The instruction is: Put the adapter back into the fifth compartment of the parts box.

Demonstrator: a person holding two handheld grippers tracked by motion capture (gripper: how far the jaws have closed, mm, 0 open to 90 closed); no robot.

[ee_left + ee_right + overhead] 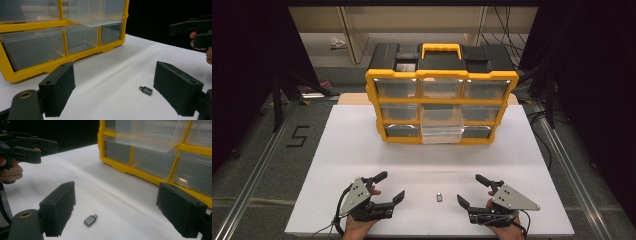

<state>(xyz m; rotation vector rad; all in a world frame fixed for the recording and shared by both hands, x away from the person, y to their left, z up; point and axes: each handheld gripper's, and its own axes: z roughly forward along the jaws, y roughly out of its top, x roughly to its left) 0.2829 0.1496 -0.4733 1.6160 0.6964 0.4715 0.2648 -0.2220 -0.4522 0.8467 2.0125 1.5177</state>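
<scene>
With both the left gripper [388,189] and right gripper [472,190] spread empty, the small adapter [439,197] before the organizer [442,102] probably wanted a low, centred pinch.

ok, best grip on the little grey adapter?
Pinch the adapter across its grey body's long flat sides, coming straight down. It lies flat on the white table, plug end narrower, clear space around. The right claw, open, looks nearest.
</scene>
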